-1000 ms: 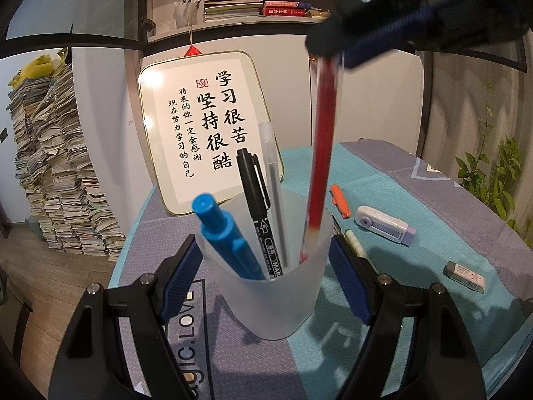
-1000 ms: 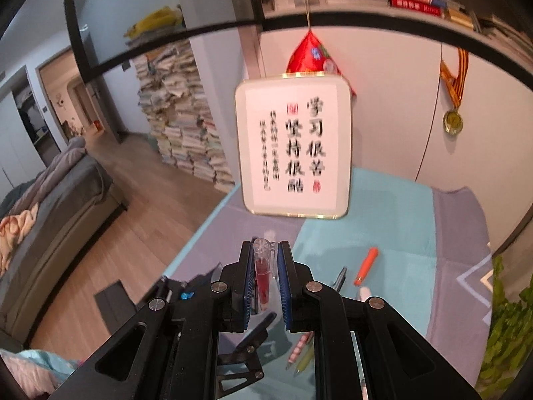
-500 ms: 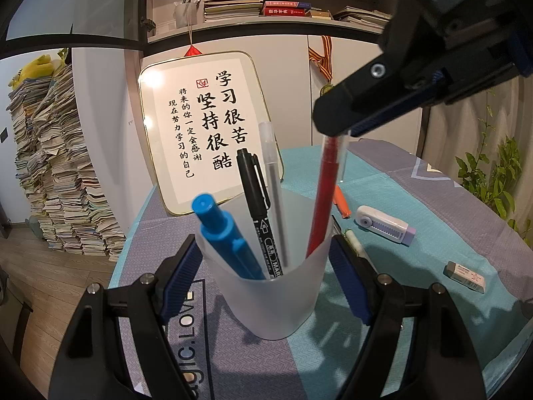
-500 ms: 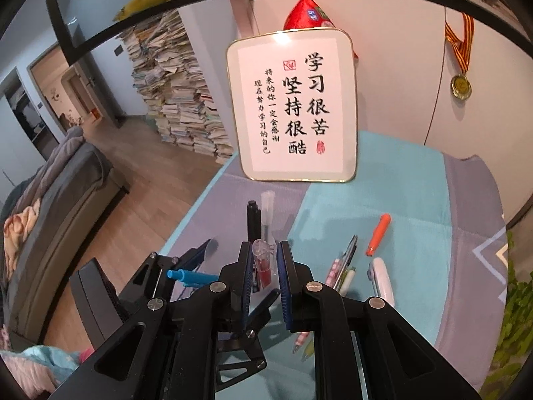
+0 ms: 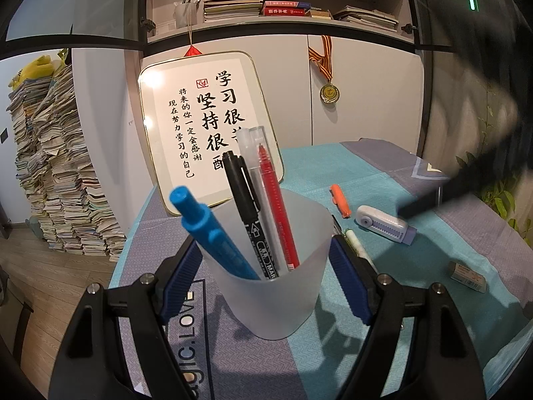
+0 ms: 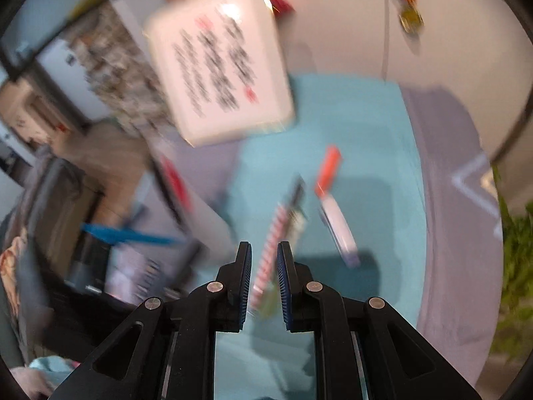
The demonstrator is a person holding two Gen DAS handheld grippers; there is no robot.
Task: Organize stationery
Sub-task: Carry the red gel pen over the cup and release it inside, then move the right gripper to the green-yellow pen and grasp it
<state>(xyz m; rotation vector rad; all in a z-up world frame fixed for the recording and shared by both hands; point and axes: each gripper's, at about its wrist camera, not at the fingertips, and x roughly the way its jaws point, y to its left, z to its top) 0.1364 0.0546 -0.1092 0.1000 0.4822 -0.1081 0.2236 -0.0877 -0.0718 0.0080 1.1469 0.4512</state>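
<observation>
The left gripper point(image 5: 266, 266) has its jaws clamped on the sides of a frosted cup point(image 5: 269, 276) standing on the surface point(image 5: 333, 360). In the cup stand 4 things: a blue marker point(image 5: 213, 233) leaning left, a black marker point(image 5: 248, 213), a clear pen point(image 5: 246, 143) and a red pen point(image 5: 278, 213), all upright or slightly tilted.

The right gripper point(image 6: 264, 280) points down at the surface point(image 6: 366, 140) with its jaws a narrow gap apart and nothing between them. Its view is blurred. Just beyond its tips lie a striped pen point(image 6: 271, 243) and a green pen point(image 6: 296, 226), side by side. To their right lies a correction tape point(image 5: 386, 225), and past it an orange pen point(image 5: 340, 200). An eraser point(image 5: 468, 272) sits nearer, well right of the cup. Behind the cup, a framed calligraphy board point(image 5: 203, 123) leans against the cabinet point(image 5: 366, 93), where a medal point(image 5: 329, 93) hangs.
</observation>
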